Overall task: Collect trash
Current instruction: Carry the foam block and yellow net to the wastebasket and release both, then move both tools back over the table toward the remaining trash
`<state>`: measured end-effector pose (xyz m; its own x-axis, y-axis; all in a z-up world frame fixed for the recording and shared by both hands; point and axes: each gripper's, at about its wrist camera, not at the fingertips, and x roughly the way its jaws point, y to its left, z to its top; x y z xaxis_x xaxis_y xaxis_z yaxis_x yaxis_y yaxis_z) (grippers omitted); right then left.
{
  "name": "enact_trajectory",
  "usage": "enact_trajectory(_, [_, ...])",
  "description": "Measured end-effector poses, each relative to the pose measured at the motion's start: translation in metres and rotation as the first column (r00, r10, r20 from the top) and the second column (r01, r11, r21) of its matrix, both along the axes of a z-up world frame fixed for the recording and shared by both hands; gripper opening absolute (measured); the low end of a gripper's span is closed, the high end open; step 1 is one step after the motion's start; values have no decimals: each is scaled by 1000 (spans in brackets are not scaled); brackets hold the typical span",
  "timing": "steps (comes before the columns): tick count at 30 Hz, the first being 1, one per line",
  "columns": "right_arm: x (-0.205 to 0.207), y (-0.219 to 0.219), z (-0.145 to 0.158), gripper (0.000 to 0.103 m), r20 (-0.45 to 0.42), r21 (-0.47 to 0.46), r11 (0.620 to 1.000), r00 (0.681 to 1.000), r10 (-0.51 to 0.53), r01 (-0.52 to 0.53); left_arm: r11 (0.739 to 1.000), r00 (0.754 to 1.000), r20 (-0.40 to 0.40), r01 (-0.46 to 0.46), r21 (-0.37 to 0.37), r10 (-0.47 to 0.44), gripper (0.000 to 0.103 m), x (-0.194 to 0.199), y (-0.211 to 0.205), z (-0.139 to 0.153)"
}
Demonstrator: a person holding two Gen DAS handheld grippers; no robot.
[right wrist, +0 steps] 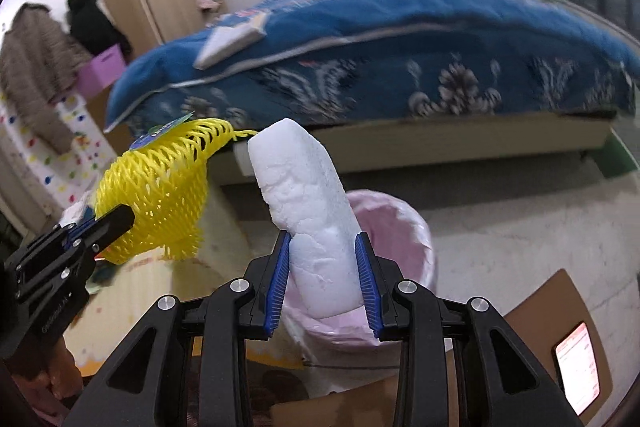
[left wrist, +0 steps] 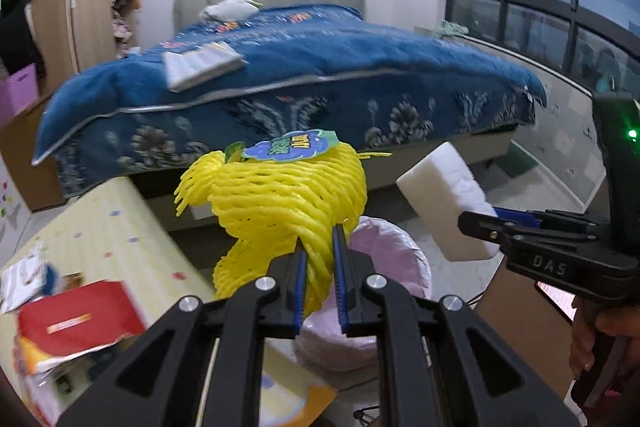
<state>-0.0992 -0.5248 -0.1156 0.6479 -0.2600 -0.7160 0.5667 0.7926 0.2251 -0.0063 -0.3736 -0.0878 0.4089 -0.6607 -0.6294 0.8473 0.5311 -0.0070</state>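
My left gripper [left wrist: 319,239] is shut on a yellow foam fruit net [left wrist: 280,191] with a blue-green label, held up in the air. The net also shows at the left of the right wrist view [right wrist: 160,195]. My right gripper [right wrist: 323,247] is shut on a white foam block [right wrist: 308,211], which stands upright between the blue pads. The block also shows at the right of the left wrist view [left wrist: 444,203]. A bin lined with a pink bag [right wrist: 404,227] stands on the floor just beyond and below both grippers; it shows in the left wrist view too [left wrist: 396,259].
A bed with a blue quilt [left wrist: 320,67] fills the room behind the bin. A yellow play mat with a red packet [left wrist: 76,319] and papers lies at the left. A brown cardboard sheet [right wrist: 560,307] with a lit phone [right wrist: 578,367] lies at the right. A wardrobe stands far left.
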Motion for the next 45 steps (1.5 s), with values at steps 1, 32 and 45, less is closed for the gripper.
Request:
enact_trajectory(1, [3,-7,-7,33,-9,15,1000,1000,-3,3,1000,1000,-5,12,9,-12,10,2,-12,-7])
enact_trajectory(32, [18,61,32,52,92,-13,986,982,167,-166,966,963,-78,-255,36,257,51,34,124,3])
enact_trajectory(45, [92,194,40,53,5,-104,841,845,534,-531,837,837,-40,-547,8,546,68,48,270,26])
